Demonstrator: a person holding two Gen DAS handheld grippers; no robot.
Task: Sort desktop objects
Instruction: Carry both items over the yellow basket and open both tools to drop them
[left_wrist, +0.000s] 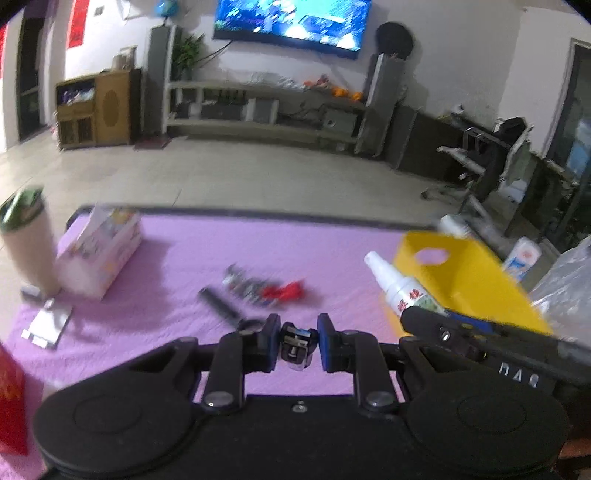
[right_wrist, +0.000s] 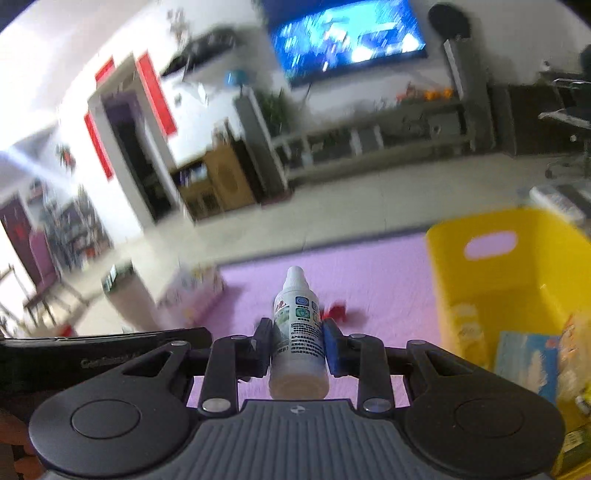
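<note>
Our right gripper pinches a small white dropper bottle across its body, cap pointing forward along the fingers. Our left gripper is pressed onto a small dark metal-trimmed object, too blurred to name. The yellow bin, at the right edge of the purple-covered table, lies just ahead and right of the bottle, so the right hand is nearer; the drop likely follows. The bottle carries a printed label with green and blue icons.

Probably a home living room, wall television, media shelf
</note>
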